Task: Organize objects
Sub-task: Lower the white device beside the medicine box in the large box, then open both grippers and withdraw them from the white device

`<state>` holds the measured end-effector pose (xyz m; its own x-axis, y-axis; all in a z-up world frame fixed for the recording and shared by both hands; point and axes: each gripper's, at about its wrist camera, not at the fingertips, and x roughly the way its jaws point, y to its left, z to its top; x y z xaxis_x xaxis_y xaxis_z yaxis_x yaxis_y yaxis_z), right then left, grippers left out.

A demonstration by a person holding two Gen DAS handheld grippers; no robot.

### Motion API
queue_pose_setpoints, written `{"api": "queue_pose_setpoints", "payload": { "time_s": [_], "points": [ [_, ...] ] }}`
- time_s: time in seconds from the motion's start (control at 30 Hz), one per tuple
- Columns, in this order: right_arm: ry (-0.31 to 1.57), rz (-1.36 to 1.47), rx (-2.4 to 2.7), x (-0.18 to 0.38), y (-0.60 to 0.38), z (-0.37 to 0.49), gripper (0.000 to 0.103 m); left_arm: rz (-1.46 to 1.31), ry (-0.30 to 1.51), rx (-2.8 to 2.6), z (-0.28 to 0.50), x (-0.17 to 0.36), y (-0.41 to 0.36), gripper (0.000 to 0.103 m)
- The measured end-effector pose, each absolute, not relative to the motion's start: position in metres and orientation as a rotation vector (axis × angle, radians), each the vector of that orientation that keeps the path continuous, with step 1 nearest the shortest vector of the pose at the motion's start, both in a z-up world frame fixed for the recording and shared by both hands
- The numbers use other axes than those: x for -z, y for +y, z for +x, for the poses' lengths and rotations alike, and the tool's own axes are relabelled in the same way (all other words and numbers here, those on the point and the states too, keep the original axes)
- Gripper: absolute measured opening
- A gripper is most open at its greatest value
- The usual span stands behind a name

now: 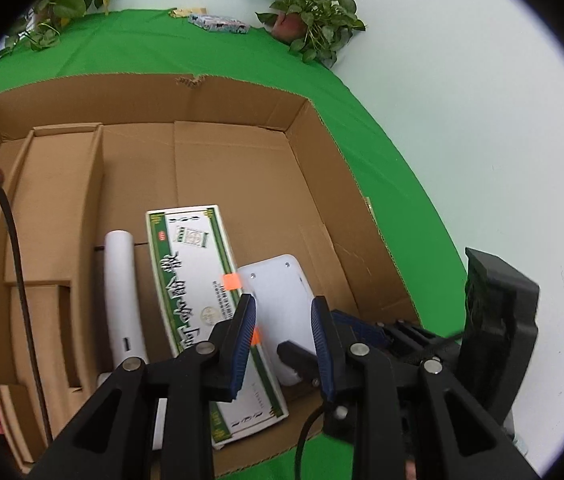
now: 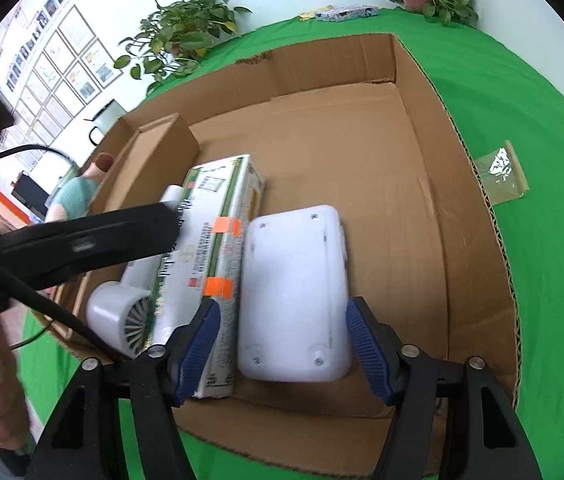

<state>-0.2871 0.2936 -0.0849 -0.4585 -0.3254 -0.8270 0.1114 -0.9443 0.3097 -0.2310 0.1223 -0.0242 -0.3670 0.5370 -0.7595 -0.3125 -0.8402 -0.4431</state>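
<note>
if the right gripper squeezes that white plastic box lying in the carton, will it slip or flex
The white plastic box looks like a rigid moulded shell with screws, so it probably won't flex. Its smooth, rounded sides could slide on the fingers, though their ribbed pads should help. Lying flat beside the green-and-white carton, it seems unlikely to tip or roll.
</note>
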Motion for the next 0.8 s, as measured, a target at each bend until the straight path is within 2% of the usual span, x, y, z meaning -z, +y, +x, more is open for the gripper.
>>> {"api": "queue_pose_setpoints", "payload": {
  "time_s": [0.1,0.33,0.37,0.4,0.43,0.47,0.5,0.53,0.57,0.67,0.8],
  "points": [
    [-0.346,1.464,2.429,0.084,0.294,-0.286,0.060,-1.342,-0.310,-2.236,-0.231,0.017,0.108,0.026],
    [-0.241,1.480,2.464,0.081,0.280,-0.277,0.061,-1.250,-0.277,-2.381,-0.223,0.010,0.087,0.027],
    [-0.239,1.476,2.479,0.079,0.279,-0.275,0.063,-1.212,-0.214,-2.457,-0.216,0.005,0.084,0.027],
    [-0.237,1.466,2.500,0.076,0.278,-0.273,0.071,-1.172,-0.164,-2.534,-0.209,-0.001,0.080,0.028],
    [-0.237,1.445,2.529,0.070,0.277,-0.270,0.077,-1.102,-0.106,-2.636,-0.199,-0.009,0.074,0.034],
    [-0.241,1.421,2.551,0.065,0.276,-0.266,0.091,-1.038,-0.067,-2.717,-0.189,-0.015,0.069,0.040],
    [-0.243,1.373,2.584,0.057,0.276,-0.260,0.100,-0.989,-0.044,-2.778,-0.181,-0.021,0.064,0.056],
    [-0.232,1.304,2.629,0.048,0.274,-0.251,0.103,-0.892,-0.021,-2.881,-0.168,-0.026,0.055,0.078],
    [-0.218,1.203,2.683,0.036,0.270,-0.239,0.102,-0.820,-0.017,-2.946,-0.159,-0.030,0.049,0.089],
    [-0.195,0.972,2.781,0.021,0.256,-0.204,0.102,-0.653,0.026,-3.094,-0.132,-0.028,0.032,0.089],
    [-0.100,0.825,2.877,0.030,0.231,-0.178,0.102,-0.736,0.127,-3.114,-0.134,0.005,0.026,0.089]
  ]
}}
